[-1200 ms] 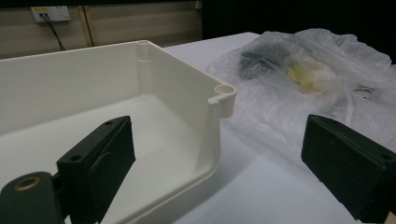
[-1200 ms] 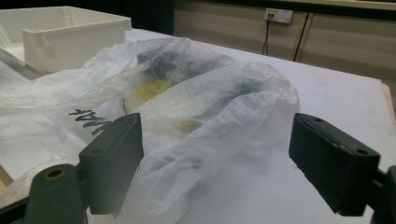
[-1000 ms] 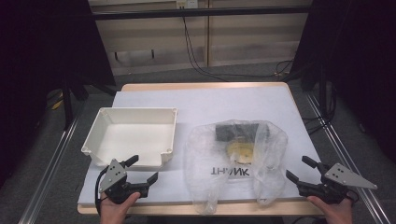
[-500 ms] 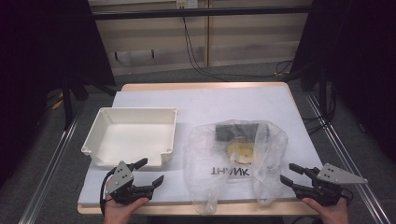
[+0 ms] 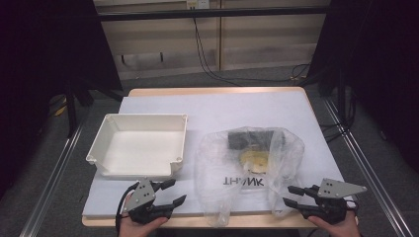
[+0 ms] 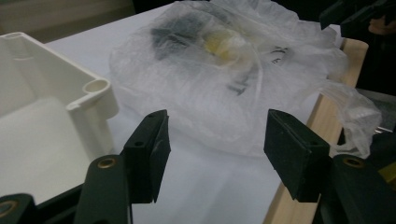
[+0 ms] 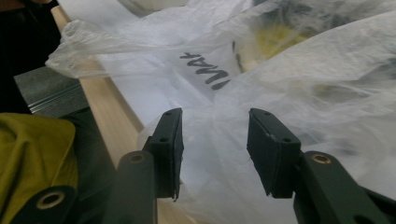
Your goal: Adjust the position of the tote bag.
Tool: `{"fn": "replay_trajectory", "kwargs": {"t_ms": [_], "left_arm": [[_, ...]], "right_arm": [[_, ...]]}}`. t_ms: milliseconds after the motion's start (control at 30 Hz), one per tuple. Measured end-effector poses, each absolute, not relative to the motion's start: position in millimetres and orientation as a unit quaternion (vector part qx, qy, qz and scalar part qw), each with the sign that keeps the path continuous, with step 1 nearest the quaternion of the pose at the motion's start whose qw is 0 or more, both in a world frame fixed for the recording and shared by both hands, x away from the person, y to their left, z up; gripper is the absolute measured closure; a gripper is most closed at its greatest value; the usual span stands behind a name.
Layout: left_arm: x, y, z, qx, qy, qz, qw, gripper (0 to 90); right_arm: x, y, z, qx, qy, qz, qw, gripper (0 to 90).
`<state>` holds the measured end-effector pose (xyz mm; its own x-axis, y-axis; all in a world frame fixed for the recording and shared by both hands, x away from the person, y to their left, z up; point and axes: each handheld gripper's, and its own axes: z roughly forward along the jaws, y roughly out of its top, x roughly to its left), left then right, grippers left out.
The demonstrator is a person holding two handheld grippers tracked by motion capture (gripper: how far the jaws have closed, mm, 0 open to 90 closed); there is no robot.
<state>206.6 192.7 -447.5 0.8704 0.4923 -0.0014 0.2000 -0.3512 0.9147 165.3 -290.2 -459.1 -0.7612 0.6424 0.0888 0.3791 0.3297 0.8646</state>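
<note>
Both tongs gape wide, holding nothing: my left gripper sits near-left of the plastic bag, my right gripper at its near-right corner. Bag lies just right of the white tray.

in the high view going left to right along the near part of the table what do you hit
left gripper → white plastic tray, set a little farther back → clear plastic bag with printed letters, dark and yellow things inside → right gripper
</note>
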Motion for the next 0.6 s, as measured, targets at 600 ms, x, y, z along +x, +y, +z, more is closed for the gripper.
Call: {"fn": "replay_trajectory", "kwargs": {"t_ms": [600], "left_arm": [[203, 144, -454, 0.845, 0.156, 0.065, 0.508, 46.6]], "right_arm": [[173, -263, -475, 0.287, 0.853, 0.431, 0.063, 51.7]]}}
